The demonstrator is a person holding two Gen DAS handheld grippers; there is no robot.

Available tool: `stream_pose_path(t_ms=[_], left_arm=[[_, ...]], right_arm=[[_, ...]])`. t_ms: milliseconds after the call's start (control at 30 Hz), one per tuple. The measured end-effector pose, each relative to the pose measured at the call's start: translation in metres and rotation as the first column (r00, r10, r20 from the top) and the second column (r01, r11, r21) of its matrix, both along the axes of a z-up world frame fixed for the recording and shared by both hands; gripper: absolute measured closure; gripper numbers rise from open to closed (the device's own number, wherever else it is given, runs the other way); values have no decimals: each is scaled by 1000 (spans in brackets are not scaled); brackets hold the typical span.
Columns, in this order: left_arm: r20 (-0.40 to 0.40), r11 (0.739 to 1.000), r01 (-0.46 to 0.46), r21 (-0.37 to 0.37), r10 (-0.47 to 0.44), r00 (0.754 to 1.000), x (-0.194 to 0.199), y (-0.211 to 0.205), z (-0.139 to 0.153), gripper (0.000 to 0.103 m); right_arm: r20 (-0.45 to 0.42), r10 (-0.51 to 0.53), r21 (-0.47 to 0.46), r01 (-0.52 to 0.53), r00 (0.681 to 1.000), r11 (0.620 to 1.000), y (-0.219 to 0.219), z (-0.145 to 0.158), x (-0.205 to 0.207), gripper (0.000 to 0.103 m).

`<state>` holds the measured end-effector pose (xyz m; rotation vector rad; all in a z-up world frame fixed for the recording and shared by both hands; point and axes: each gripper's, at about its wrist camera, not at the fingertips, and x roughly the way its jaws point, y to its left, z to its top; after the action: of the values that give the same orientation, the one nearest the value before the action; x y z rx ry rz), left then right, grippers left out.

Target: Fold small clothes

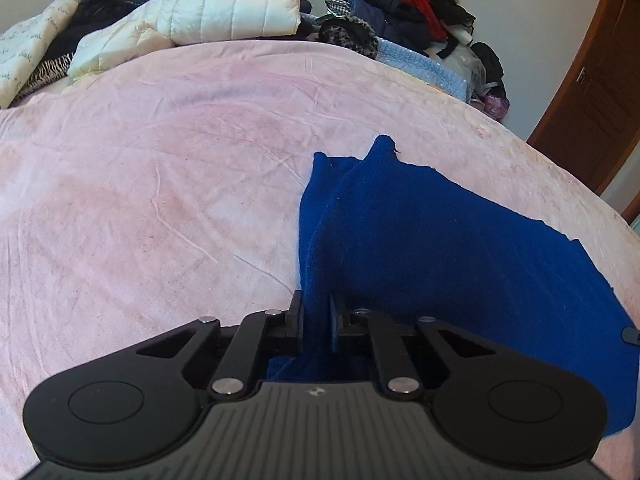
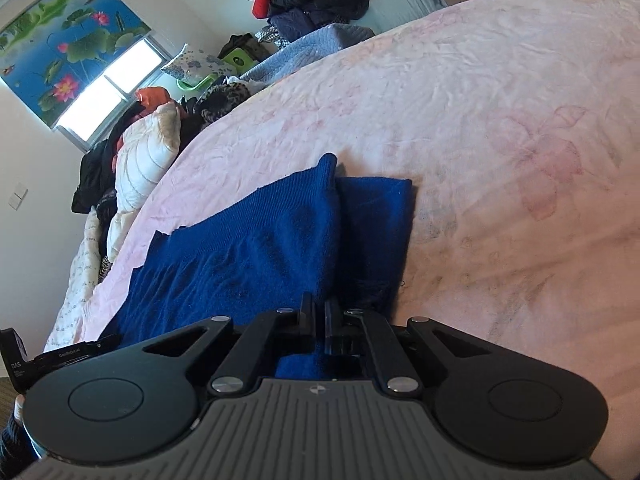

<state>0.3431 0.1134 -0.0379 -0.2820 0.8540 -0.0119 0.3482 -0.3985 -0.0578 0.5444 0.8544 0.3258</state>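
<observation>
Closest to us in the left wrist view, the left hand-held gripper [image 1: 316,312] has its jaws pinched on a fold of the blue knit [image 1: 420,248], the cloth rising between the fingers. We see a deep blue, ribbed, soft garment lying on the pink bed [image 1: 140,200], spread to the right of the gripper, with a narrow doubled strip reaching away to two blunt tips. Far off, piled clothes [image 1: 392,4] and a white puffer jacket [image 1: 224,4] line the bed's edge.

From the right wrist, the right hand-held gripper [image 2: 322,312] is likewise clamped on the knit's near edge, jaws nearly together with cloth between them. Here the knit [image 2: 248,256] spreads to the left, one flap overlapping a flatter strip on the right. We see no containers in either view.
</observation>
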Motion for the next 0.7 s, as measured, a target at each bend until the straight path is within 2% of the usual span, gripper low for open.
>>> stream_pose_path(t_ms=[67, 133, 167, 233, 267, 300, 400, 467, 500, 533, 567, 600, 633, 700], left_arm=[[-11, 999, -15, -30, 15, 1000, 1, 4, -11, 92], [1, 999, -18, -29, 18, 1000, 1, 5, -10, 89], [2, 999, -30, -35, 30, 1000, 0, 6, -9, 89], [25, 998, -51, -27, 52, 998, -6, 6, 0, 89], [47, 998, -65, -1, 65, 997, -13, 4, 7, 89], [91, 997, -75, 30, 72, 993, -23, 1, 17, 88], [236, 998, -23, 54, 9, 972, -51, -19, 39, 87], [254, 996, 49, 74, -66, 965, -54, -41, 40, 79], [249, 992, 77, 104, -100, 963, -51, -56, 36, 67], [239, 987, 94, 132, -123, 963, -49, -68, 30, 49], [227, 981, 96, 169, -133, 965, -46, -80, 23, 41], [224, 974, 92, 209, -139, 965, -45, -90, 16, 36], [216, 963, 98, 252, -155, 964, -44, -98, 9, 36], [139, 947, 133, 294, -180, 974, -42, -106, -10, 36]], right_arm=[[-3, 16, -22, -16, 1000, 1000, 6, -10, 1, 96], [24, -4, -18, 5, 1000, 1000, 7, -10, 1, 96], [23, -20, 3, 20, 1000, 1000, 6, -9, 1, 83], [-4, -59, 69, 59, 998, 996, -3, -4, -3, 77], [1, -67, 93, 66, 998, 993, -6, 0, -8, 69], [29, -78, 103, 75, 997, 992, -8, 7, -17, 66], [141, -29, 64, 20, 990, 998, 7, 31, -42, 66], [163, 55, 44, -63, 985, 997, 32, 40, -44, 65], [150, 106, 37, -113, 983, 993, 46, 41, -41, 64], [137, 150, 17, -154, 979, 988, 60, 40, -38, 62], [128, 179, -20, -178, 975, 984, 72, 36, -36, 57], [109, 198, -66, -191, 974, 979, 84, 31, -35, 57], [83, 215, -104, -206, 973, 973, 92, 25, -34, 55], [6, 255, -205, -249, 967, 947, 107, 7, -39, 58]])
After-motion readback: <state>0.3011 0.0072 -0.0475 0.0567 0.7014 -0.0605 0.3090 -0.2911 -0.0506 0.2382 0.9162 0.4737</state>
